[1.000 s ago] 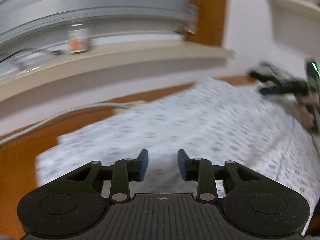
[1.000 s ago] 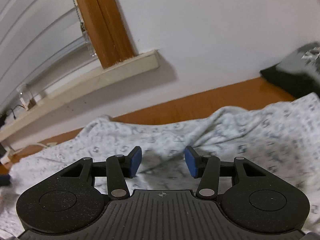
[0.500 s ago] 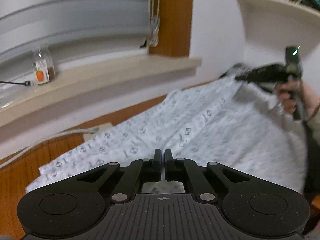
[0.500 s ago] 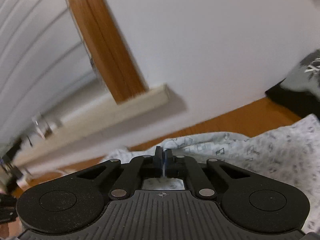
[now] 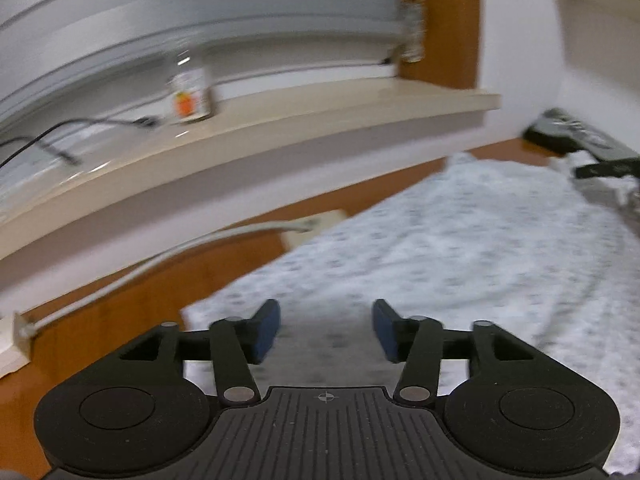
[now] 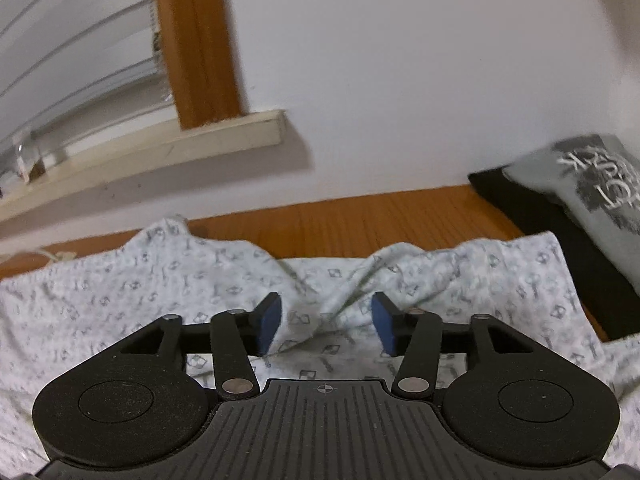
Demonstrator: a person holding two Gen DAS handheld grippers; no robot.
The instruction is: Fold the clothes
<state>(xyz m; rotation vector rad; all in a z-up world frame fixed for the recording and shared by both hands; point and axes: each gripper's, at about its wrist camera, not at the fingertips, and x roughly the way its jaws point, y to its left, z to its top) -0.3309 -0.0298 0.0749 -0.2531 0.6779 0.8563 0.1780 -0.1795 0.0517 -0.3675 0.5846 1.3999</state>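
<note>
Both claws open over the patterned garment on the wooden bench.

My left claw hangs with its jaws spread above the near left part of the white patterned garment, gripping nothing; my right claw is spread too, just over a puckered ridge in the cloth. The garment lies across the bench, its far edge rumpled short of the wall edge, its right side close to a dark folded pile (a grey printed top on it) at the far right corner. Whether this is a fold just laid or a fresh grip coming, I cannot tell. Either way I would flatten that ridge and keep the edges aligned, so any crease lands straight.
</note>
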